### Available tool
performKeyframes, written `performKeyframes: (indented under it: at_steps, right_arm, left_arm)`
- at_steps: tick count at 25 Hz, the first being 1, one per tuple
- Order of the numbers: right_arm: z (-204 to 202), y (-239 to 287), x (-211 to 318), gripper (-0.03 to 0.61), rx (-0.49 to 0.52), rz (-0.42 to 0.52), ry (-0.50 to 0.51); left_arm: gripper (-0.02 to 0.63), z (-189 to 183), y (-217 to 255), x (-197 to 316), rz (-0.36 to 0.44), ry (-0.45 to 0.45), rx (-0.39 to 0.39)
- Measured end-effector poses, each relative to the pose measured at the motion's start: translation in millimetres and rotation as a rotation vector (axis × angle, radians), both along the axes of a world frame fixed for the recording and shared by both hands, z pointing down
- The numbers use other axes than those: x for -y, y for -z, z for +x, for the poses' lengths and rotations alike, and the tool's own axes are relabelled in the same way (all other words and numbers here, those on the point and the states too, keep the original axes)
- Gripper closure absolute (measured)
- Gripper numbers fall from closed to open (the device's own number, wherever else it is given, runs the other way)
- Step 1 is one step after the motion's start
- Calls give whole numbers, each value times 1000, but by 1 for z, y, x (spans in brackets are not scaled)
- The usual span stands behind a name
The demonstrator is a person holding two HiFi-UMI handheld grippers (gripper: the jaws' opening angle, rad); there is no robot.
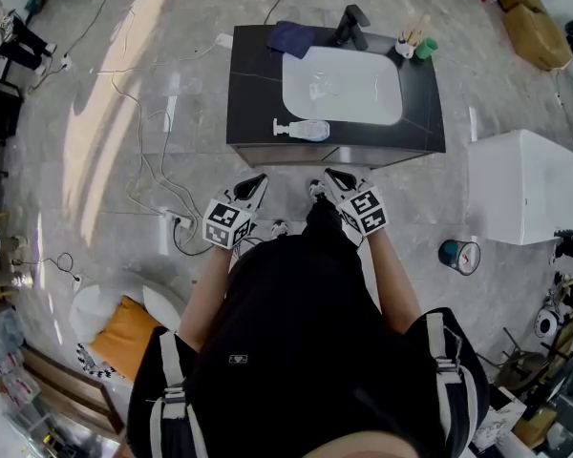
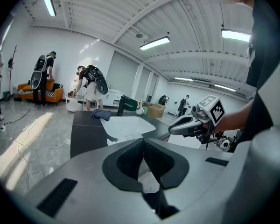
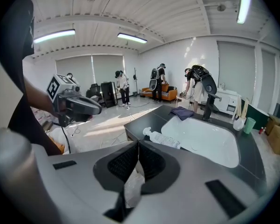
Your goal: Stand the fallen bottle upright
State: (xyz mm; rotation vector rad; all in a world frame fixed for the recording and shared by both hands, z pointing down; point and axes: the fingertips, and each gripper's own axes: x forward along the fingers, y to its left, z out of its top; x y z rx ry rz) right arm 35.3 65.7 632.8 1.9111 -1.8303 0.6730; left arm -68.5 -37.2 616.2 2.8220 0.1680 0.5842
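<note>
The left gripper and the right gripper are held side by side just short of the near edge of the dark counter, tips pointing toward it and touching nothing. In the head view the person's torso covers both wrists, and the jaws are too small there to read. In the left gripper view the gripper's own body blocks the near part of the counter, so the bottle shows only as a clear sliver above the left pad and is hard to make out. The right gripper hangs in the air off to the side. In the right gripper view a pale shape shows through the slot below the pads, and it cannot be told what it is. The left gripper has its dark pads pressed together along their front edge with nothing between them. The right gripper is the same, its pads meeting in one thin line and gripping nothing. The bottle lies on its side on the counter's front strip, between the front edge and the white sink, with its pump end toward the person's left. From the right gripper it lies just beyond the jaw tips, beside the sink's near rim. At the back of the counter stand a black faucet, a dark blue cloth and a green cup.
</note>
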Motion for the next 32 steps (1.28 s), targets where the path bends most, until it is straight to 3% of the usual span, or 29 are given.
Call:
performKeyframes:
  at_steps: [8, 23, 32]
  right_arm:
    - [13, -11, 13, 517, 2, -49, 87]
    - [43, -1, 90, 517, -91, -92, 334]
    - [46, -25, 101, 517, -147, -165, 532]
  left_arm:
    - [598, 11, 8, 10, 15, 45, -1]
    - [598, 39, 10, 50, -5, 208, -8]
    - [598, 51, 14, 67, -24, 331, -25]
